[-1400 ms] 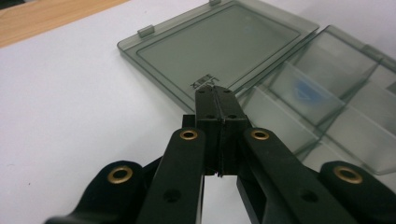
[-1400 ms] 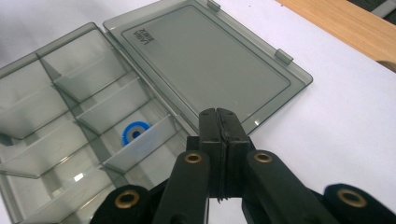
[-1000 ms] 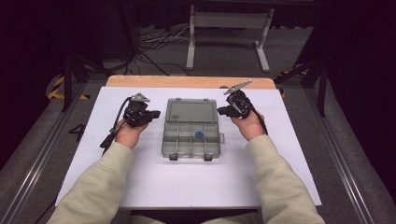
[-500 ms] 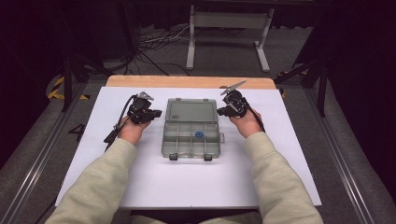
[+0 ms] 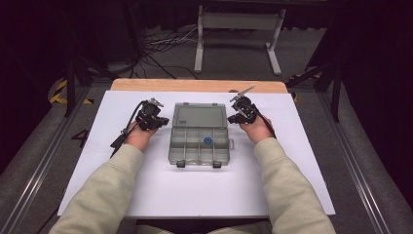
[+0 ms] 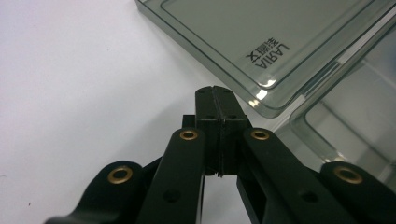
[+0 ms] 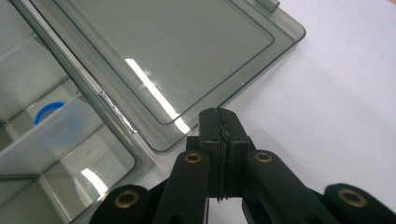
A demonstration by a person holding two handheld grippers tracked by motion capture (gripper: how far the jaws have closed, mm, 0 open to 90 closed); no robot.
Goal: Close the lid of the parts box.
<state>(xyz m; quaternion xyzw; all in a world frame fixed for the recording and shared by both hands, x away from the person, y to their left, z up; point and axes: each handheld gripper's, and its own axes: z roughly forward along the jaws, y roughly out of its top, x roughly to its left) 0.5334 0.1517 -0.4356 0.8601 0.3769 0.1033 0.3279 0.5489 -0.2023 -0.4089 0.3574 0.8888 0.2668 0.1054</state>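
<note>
A clear grey compartment box (image 5: 195,152) lies open in the middle of the white board, its lid (image 5: 199,116) flat on the far side. A small blue ring (image 5: 207,140) sits in a middle compartment and is also seen as the blue ring (image 7: 49,109) through a wall. My left gripper (image 5: 163,120) is low at the lid's left edge, jaws shut and empty; its tips (image 6: 215,93) are just short of the lid's corner (image 6: 266,100). My right gripper (image 5: 233,117) is at the lid's right edge, also shut and empty, tips (image 7: 218,116) beside the lid's rim (image 7: 196,133).
The white board (image 5: 122,185) covers the table, with a wooden strip (image 5: 146,85) at its far edge. Two dark latches (image 5: 181,164) stick out of the box's near side. Cables and a metal stand (image 5: 199,44) are on the floor beyond.
Both hands have sunk a little toward the board beside the lid. The jaws stay shut and the box has not moved.
</note>
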